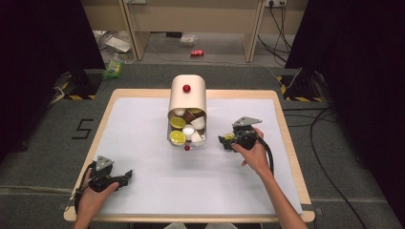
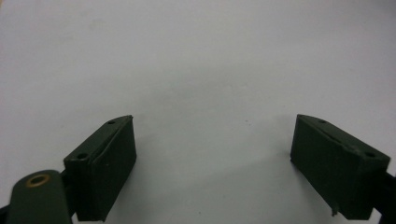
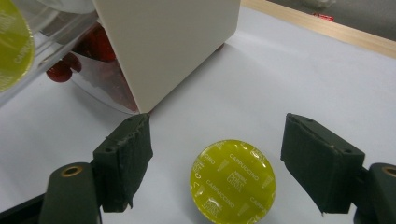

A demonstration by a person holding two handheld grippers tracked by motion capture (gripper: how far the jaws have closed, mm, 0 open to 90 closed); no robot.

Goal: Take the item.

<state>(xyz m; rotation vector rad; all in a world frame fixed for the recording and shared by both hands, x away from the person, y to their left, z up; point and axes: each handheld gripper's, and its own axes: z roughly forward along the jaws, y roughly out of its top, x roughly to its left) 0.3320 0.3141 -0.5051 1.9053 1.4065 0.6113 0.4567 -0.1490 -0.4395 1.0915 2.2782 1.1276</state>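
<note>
The table [image 1: 143,191] has a white sheet on it, with a wood edge all around and dark floor past it.

My right gripper [image 3: 217,163] has its jaws spread wide. A yellow pod [image 3: 233,181] lies right between them, flat on the sheet, foil top up. It sits a bit closer to the right jaw than the left one, and I think neither jaw touches it yet. The pod is round, so it has no long side. I can squeeze it from any way I like. From above I see the same pod [image 1: 229,136] at the tip of my right gripper [image 1: 228,139], just right of the box.

Past my jaws stands the box [image 3: 173,46], cream on the side, near but not touching. Its clear front holds more pods and some red ones. From above, the box [image 1: 187,98] is in the middle of the table, and its open end is full of pods. A small red ball [image 1: 187,148] lies just in front of it.

My left gripper [image 2: 212,168] is spread wide too, with only bare sheet between its jaws. It rests at the near left corner [image 1: 119,179], well apart from the pod.

So my right hand [image 1: 253,152] is the one to use. I think the next move is just to close the jaws on the pod.
</note>
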